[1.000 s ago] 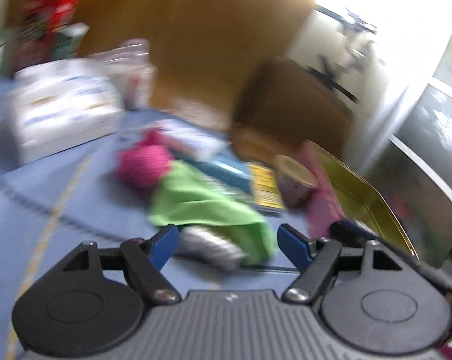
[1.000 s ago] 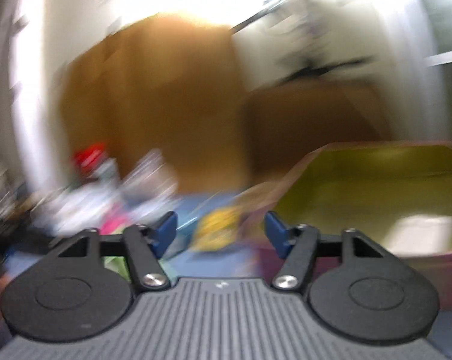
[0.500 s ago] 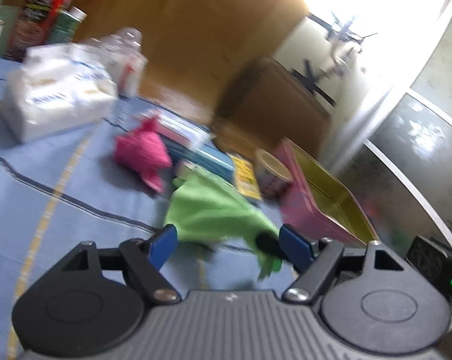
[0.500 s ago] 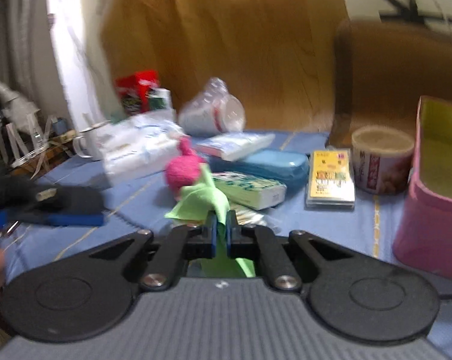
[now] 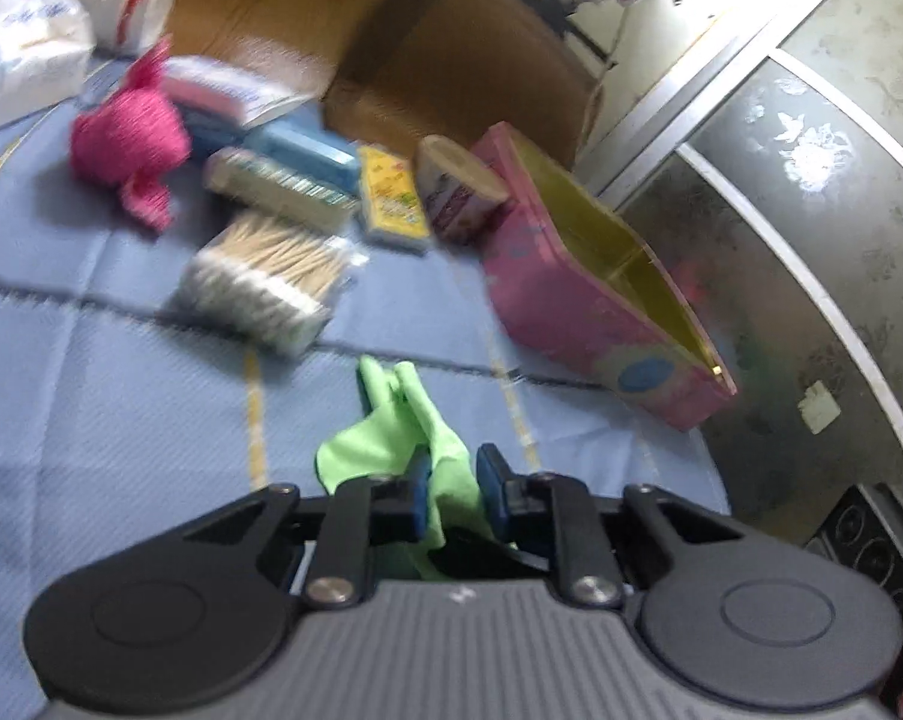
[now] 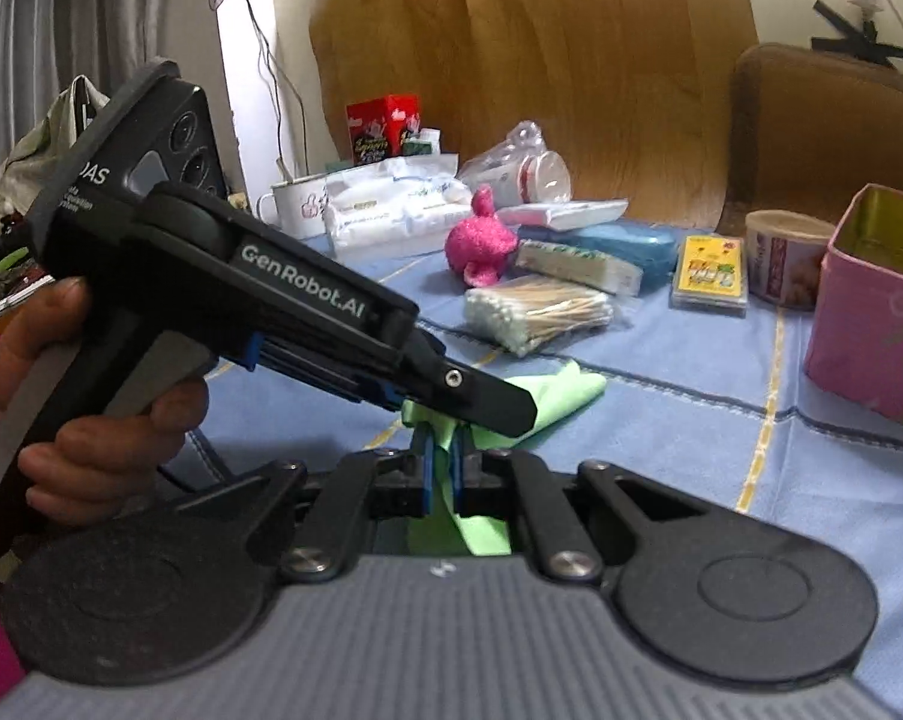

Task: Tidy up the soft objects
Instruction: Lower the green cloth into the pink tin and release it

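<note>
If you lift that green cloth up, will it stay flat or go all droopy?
Probably droopy: the green cloth already bunches into folds where the right gripper and the left gripper pinch it. It looks thin, so likely light. It might slip if held loosely.

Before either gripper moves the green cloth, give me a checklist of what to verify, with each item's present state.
1. Right gripper shut on the green cloth: ok, cloth is pinched between its blue pads.
2. Left gripper shut on the same cloth: ok; its jaws have just been closing, with cloth between them.
3. Cloth free of the cotton swab pack: ok, they lie apart.
4. Pink tin open on top: ok, the yellow inside shows.
5. Tin empty inside: cannot tell, its floor is hidden.
6. Pink plush toy out of the way: ok, it sits farther back beside the blue case.
</note>
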`<state>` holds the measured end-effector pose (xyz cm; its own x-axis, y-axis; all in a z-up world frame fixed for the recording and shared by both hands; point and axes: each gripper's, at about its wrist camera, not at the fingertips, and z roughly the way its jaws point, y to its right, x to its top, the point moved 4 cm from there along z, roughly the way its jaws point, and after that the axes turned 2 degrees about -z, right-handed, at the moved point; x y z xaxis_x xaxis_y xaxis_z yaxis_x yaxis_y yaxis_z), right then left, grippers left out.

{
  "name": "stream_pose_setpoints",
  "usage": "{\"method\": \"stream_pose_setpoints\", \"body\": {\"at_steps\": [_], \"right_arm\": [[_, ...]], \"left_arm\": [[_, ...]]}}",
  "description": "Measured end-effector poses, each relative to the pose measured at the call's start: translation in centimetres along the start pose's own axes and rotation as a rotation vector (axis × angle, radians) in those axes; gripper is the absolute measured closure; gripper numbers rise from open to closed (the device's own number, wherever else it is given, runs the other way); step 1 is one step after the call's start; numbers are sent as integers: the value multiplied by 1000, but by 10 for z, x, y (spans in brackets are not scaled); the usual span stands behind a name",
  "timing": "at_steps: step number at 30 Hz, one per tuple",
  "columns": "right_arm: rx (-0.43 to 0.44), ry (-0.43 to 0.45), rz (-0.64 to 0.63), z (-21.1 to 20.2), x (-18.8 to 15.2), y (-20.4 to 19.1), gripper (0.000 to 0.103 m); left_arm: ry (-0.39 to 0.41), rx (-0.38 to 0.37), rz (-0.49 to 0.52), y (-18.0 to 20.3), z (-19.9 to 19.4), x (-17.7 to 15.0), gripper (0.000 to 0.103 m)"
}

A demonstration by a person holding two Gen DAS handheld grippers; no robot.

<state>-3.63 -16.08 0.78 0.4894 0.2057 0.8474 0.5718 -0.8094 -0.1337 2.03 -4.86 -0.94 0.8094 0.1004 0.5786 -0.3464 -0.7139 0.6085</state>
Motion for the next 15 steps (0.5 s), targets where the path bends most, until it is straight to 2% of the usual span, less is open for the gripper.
{"method": "stream_pose_setpoints", "body": {"at_steps": [5, 11, 15], "right_arm": [[-104, 112, -13, -20, 11, 19, 95], [-341, 297, -36, -59, 40, 61, 95], [-474, 357, -32, -73, 53, 101, 94]], "left_arm": [[14, -48, 101, 44, 20, 36, 86], [63, -131, 278, 120, 59, 90, 86], [76, -148, 332, 145, 96, 111, 86]]}}
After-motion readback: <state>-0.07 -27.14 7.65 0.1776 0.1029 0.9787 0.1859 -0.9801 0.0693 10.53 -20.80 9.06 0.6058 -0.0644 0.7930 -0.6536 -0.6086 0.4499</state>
